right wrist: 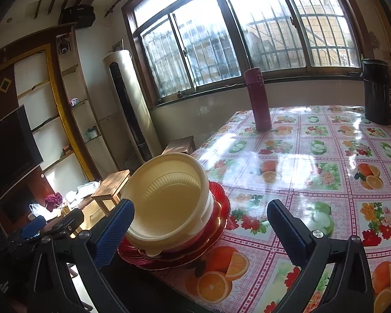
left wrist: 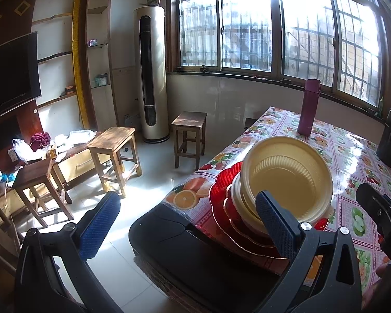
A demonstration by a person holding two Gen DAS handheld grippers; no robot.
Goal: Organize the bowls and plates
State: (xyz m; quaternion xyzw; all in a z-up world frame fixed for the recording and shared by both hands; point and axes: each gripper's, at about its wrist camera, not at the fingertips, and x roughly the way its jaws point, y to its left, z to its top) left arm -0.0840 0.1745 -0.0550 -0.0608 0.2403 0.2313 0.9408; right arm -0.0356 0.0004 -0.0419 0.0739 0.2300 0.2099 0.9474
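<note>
A stack of cream plastic bowls (left wrist: 286,180) sits on stacked red plates (left wrist: 223,190) at the near left corner of the table. The same bowls (right wrist: 169,200) and red plates (right wrist: 216,224) show in the right wrist view. My left gripper (left wrist: 190,224) is open and empty, off the table's corner, its right finger in front of the stack. My right gripper (right wrist: 200,229) is open and empty over the table's edge, the stack between its fingers or just beyond them. The right gripper's body also shows in the left wrist view (left wrist: 380,211).
The table (right wrist: 312,172) has a glossy fruit-print cloth. A maroon flask (right wrist: 258,99) and a dark cylinder (right wrist: 376,91) stand at its far side. A black chair back (left wrist: 185,250) is at the table's near corner. Wooden stools (left wrist: 112,154) stand on the floor to the left.
</note>
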